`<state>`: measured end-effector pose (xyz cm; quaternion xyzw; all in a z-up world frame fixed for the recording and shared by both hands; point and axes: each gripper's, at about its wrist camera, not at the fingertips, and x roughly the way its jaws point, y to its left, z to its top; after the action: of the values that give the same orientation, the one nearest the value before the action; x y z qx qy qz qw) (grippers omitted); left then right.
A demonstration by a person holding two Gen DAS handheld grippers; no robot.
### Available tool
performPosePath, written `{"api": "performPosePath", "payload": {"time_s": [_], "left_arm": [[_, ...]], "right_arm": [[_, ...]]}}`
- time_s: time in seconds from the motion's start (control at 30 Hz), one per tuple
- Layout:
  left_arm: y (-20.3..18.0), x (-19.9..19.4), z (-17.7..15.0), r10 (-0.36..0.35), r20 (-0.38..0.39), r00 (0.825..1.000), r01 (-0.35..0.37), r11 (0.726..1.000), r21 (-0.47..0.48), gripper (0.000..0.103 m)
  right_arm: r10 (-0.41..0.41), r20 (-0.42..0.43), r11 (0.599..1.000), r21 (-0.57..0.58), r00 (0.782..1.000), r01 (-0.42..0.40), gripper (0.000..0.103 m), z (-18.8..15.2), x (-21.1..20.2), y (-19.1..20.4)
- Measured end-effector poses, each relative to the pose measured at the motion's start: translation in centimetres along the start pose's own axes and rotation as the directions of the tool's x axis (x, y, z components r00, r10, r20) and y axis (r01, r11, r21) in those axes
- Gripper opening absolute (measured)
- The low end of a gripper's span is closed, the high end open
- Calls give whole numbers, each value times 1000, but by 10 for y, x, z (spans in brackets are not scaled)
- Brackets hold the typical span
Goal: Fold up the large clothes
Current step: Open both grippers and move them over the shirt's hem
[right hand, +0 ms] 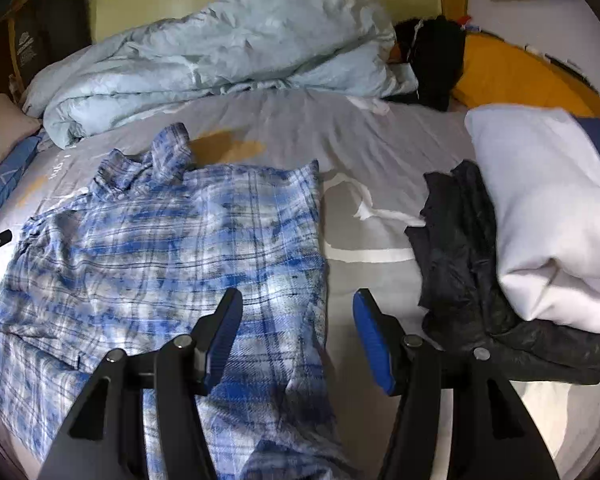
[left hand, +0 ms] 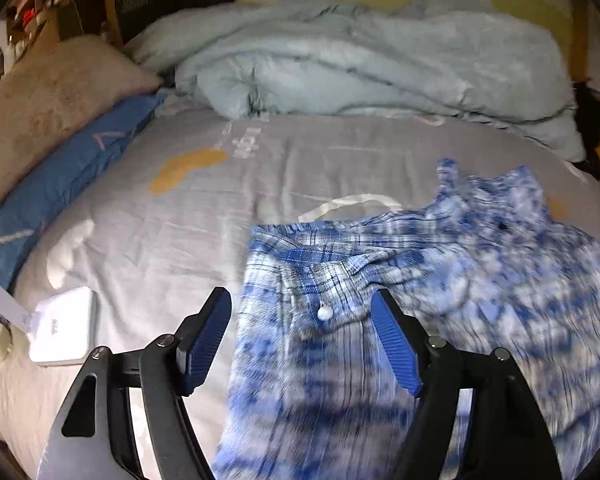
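A blue-and-white plaid shirt (right hand: 160,248) of soft, woven cloth lies spread on a bed, over a smooth grey sheet (left hand: 180,220) printed with white lines and orange patches. In the right wrist view the shirt fills the area from 9 to 6 o'clock, its collar bunched toward 11 o'clock and its straight side edge running down the middle. In the left wrist view it fills the lower right, blurred, with a cuff and one small white button (left hand: 325,313) sitting between the fingers.

The left gripper (left hand: 300,316) has its two black arms spread, the ribbed blue pads clear of the cloth: released, nothing grasped. The right gripper (right hand: 298,312) is likewise released, its pads apart; one hangs over the shirt's edge, the other over bare sheet.

At 12 o'clock a puffy, crumpled pale-blue duvet (right hand: 220,48) is heaped in one mound. At 3 o'clock in the right view sits one plump white bundle (right hand: 548,208), resting on one wrinkled black garment (right hand: 460,272). At 9 o'clock in the left view lie two cushions: one fuzzy beige (left hand: 48,104), one flat blue (left hand: 60,184). One small white rectangular box (left hand: 64,328) sits at 8 o'clock.
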<state>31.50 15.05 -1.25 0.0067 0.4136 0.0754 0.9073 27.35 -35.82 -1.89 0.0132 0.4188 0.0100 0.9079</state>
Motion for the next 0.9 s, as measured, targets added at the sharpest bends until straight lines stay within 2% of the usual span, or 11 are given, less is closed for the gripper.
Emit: {"api": "performPosePath", "payload": {"time_s": [0.2,0.37,0.4,0.57,0.67,0.8,0.9], "left_arm": [[5,-65,-19,-69,80,994,67,998,21,93],[6,-116,-47,-143,159,977,141,990,21,101],[4,-126,-54,-152,179,972,152,988,18,102],[3,-163,-76,-192,240,952,199,980,-7,102],[4,-176,-88,-215,246,945,229,973,-30,102],[-1,-185,-108,-211,241,947,218,976,-1,102],[-9,-181,-122,-245,195,950,246,969,22,102]], "right_arm": [[51,77,999,-4,996,-50,70,-6,-38,11],[96,166,995,5,982,-98,99,-26,-72,18],[100,189,995,12,977,-104,101,-32,-81,18],[91,244,996,-3,966,-93,103,-47,-105,19],[111,212,993,15,971,-117,103,-54,-107,14],[135,168,989,36,976,-143,103,-76,-105,12],[135,151,991,-6,979,-136,103,-93,-105,22]]}}
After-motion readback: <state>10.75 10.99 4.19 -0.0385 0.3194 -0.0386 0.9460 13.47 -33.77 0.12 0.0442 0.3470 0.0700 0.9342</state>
